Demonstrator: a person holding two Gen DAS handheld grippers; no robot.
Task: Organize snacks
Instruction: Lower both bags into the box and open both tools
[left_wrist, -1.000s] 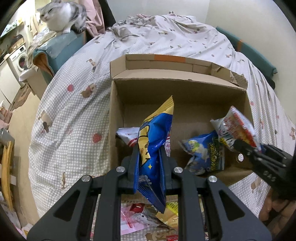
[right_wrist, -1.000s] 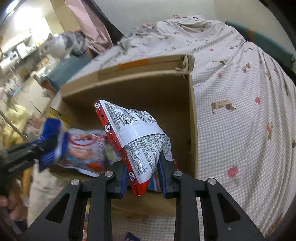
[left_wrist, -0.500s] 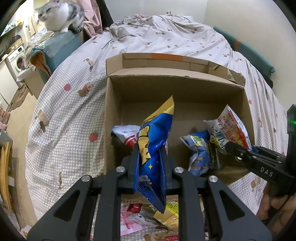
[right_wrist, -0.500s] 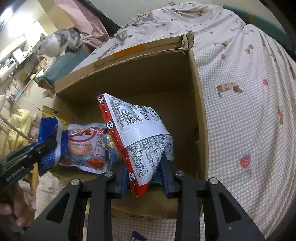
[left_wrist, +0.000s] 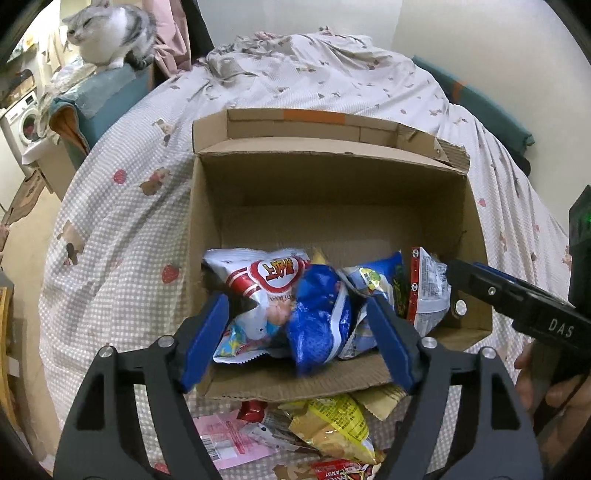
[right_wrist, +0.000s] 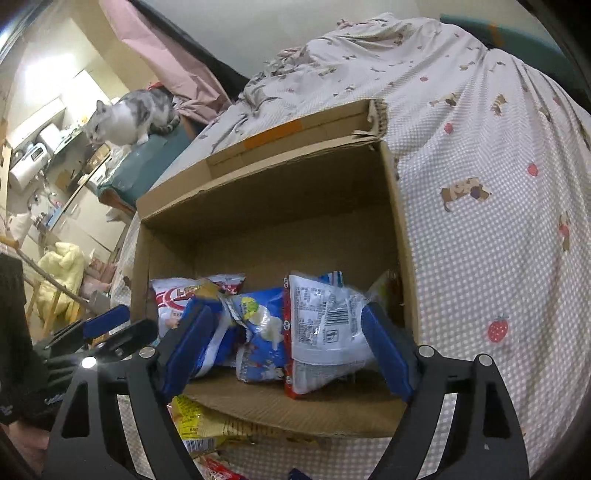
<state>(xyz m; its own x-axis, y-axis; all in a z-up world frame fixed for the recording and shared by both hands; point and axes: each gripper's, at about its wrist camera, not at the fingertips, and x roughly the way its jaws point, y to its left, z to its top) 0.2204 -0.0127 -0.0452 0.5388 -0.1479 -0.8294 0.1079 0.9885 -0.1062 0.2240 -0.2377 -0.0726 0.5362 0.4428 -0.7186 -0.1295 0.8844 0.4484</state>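
An open cardboard box (left_wrist: 332, 192) lies on the bed and also shows in the right wrist view (right_wrist: 266, 206). Inside lie several snack bags: a white-and-red bag (left_wrist: 269, 273), a dark blue bag (left_wrist: 321, 317), a light blue bag (left_wrist: 373, 277) and a red-edged white bag (left_wrist: 428, 291), which also shows in the right wrist view (right_wrist: 325, 328). My left gripper (left_wrist: 299, 339) is open and empty above the blue bag. My right gripper (right_wrist: 288, 347) is open and empty around the red-edged bag, and its body shows in the left wrist view (left_wrist: 517, 306).
Loose snack packets, including a yellow bag (left_wrist: 328, 424) and a pink packet (left_wrist: 229, 439), lie on the checked bedspread (left_wrist: 122, 236) in front of the box. A grey-white cat (left_wrist: 107, 33) sits on a teal cushion at the far left.
Both grippers opened. The dark blue bag dropped from my left gripper into the box, and the red-edged white bag dropped from my right gripper into the box's right side.
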